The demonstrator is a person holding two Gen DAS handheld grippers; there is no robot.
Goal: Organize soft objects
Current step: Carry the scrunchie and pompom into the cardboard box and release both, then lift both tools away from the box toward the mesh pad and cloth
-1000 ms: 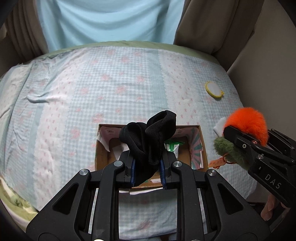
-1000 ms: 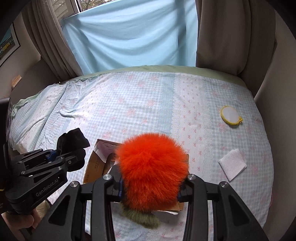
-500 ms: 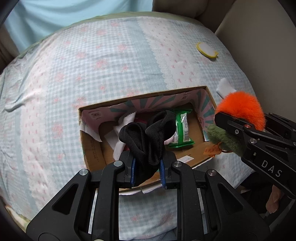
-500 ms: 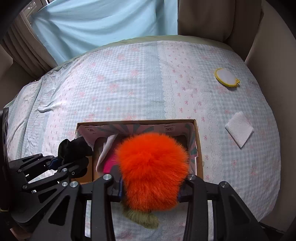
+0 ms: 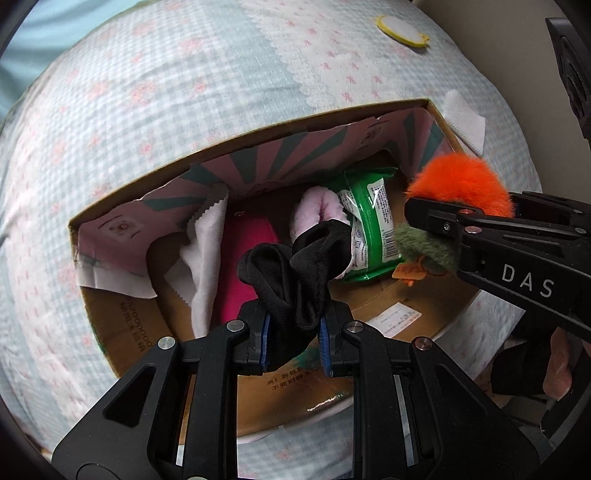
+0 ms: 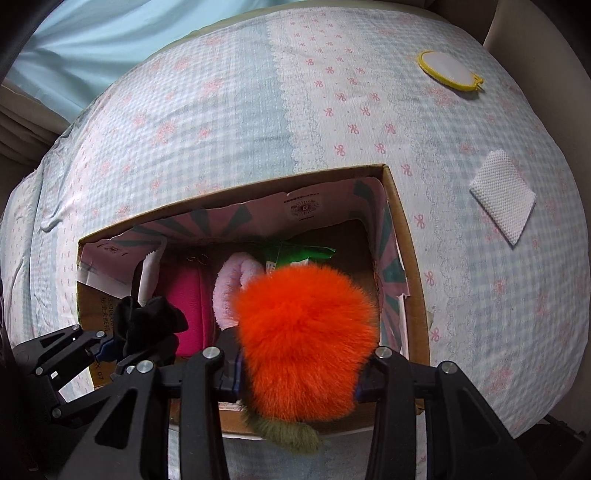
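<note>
An open cardboard box (image 5: 110, 332) (image 6: 406, 236) lies on the bed. It holds a pink fluffy item (image 5: 314, 206), a magenta cloth (image 5: 243, 266), a white cloth (image 5: 207, 258) and a green wipes pack (image 5: 369, 225). My left gripper (image 5: 293, 332) is shut on a black cloth (image 5: 295, 273) and holds it over the box's near side. It also shows in the right wrist view (image 6: 147, 321). My right gripper (image 6: 299, 373) is shut on an orange furry toy with a green tuft (image 6: 306, 332) above the box's right part. The toy also shows in the left wrist view (image 5: 458, 184).
A yellow embroidery hoop (image 6: 448, 70) (image 5: 400, 27) lies at the bed's far right. A white folded cloth (image 6: 504, 192) (image 5: 463, 122) lies right of the box. The checked bedspread (image 6: 221, 129) covers the bed. A light blue curtain (image 6: 92, 44) hangs behind.
Both grippers have moved forward and tilted down over the box, each still holding its item. The box's inside has come into full view.
</note>
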